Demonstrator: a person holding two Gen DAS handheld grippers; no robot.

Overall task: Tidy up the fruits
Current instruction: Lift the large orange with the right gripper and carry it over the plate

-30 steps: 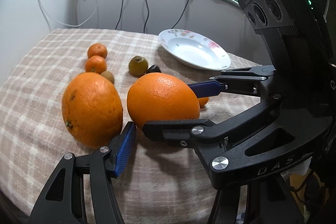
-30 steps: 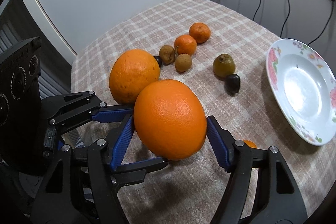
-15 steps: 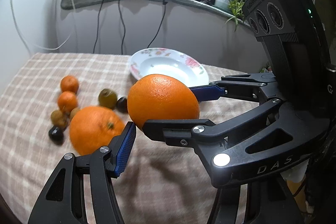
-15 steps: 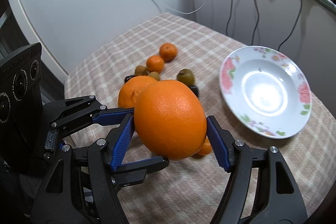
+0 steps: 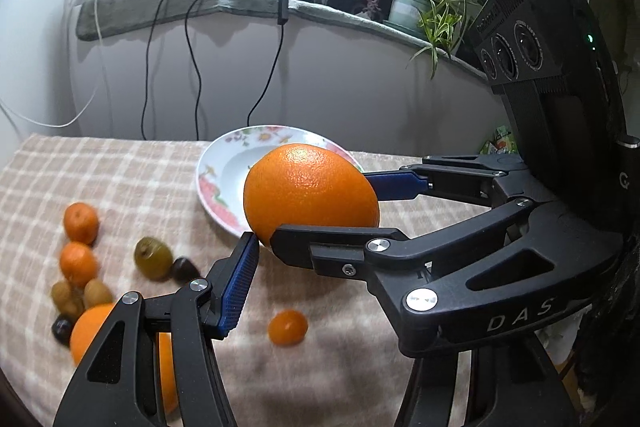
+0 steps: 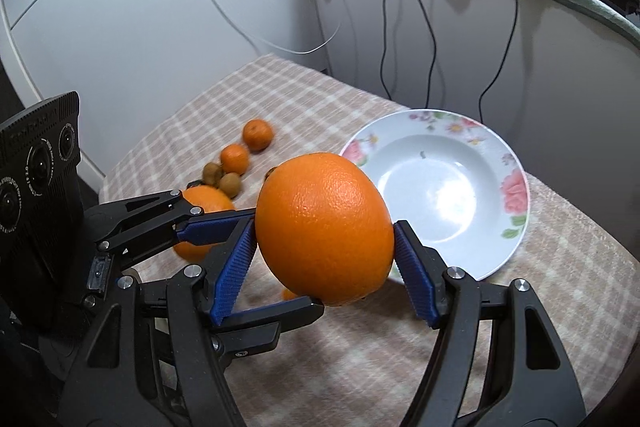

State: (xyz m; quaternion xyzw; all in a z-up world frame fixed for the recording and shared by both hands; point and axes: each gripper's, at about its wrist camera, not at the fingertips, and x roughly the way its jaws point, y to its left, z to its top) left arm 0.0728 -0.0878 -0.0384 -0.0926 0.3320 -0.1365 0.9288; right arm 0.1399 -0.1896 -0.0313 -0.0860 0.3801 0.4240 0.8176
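Gripping the orange (image 6: 324, 227), long axis tilted, the right gripper (image 6: 324, 263) jaws clamp it above the plate (image 6: 516, 187).

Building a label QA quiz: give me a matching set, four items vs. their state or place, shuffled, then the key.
Items:
1. big orange
2. floral plate
3. second big orange
4. left gripper

States:
A. empty, on the tablecloth
B. open, holding nothing
C. clamped in the right gripper, lifted off the cloth
D. resting on the cloth by the small fruits

Pairs: 1-C, 2-A, 3-D, 4-B
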